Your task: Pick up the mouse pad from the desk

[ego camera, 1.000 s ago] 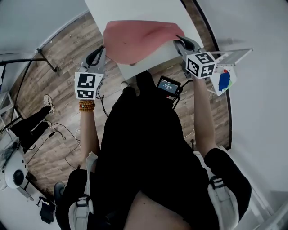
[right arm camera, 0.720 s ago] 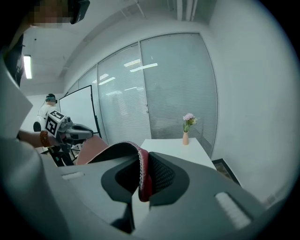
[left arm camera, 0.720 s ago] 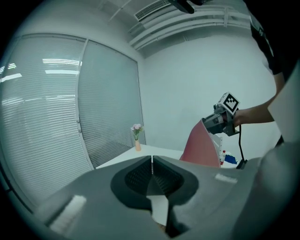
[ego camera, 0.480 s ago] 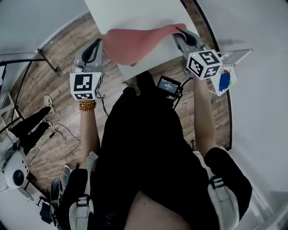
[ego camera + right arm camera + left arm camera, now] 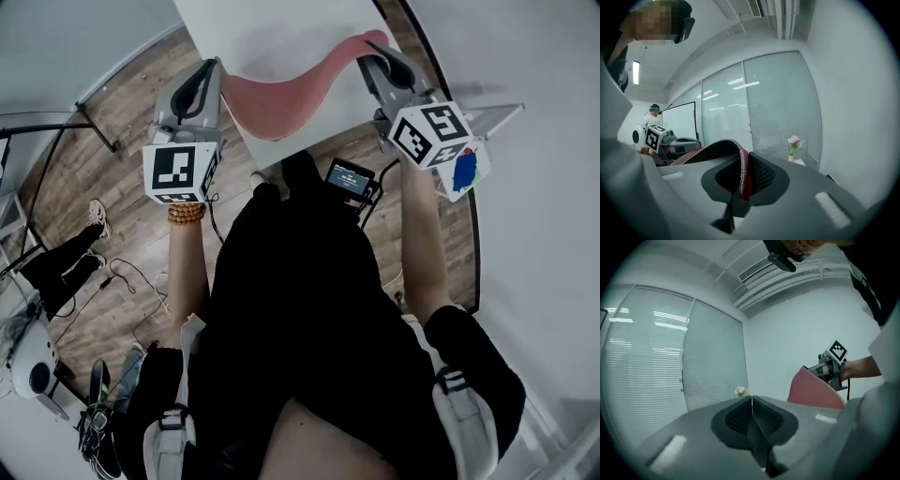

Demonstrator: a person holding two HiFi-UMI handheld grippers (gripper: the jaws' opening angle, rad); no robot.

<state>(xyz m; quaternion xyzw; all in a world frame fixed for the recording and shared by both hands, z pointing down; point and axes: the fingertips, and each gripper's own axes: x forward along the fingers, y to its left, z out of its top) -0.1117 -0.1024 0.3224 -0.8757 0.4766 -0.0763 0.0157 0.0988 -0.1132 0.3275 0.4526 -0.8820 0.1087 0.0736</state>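
The mouse pad (image 5: 281, 94) is pink on top and dark on the underside. It is raised off the white surface (image 5: 281, 28) and hangs in a curve between the two grippers, with its middle sagging low and its right end raised high. The right gripper (image 5: 373, 58) holds that right end. In the right gripper view its fingers (image 5: 764, 176) are almost closed and press on the red-stitched edge of the pad. The edge stands upright between them and then bends over to the left. The left gripper (image 5: 216, 73) is at the other end of the pad. In the left gripper view its fingers (image 5: 736, 418) are pressed together, with only a thin pale line in the seam. Here the pad shows to the right, behind the right finger, and rises toward the other gripper. From the head view the left end of the pad stops exactly at these fingers, so it seems to be pinched there, but the grip itself is not clearly seen. Both grippers point away from the person, over the near edge of the surface. A string of beads (image 5: 184, 214) is on the left wrist. A small device with a lit screen (image 5: 352, 178) sits at the person's chest, and the wooden floor (image 5: 122, 141) shows below. A small vase of pink flowers (image 5: 793, 143) stands far off by the blinds.
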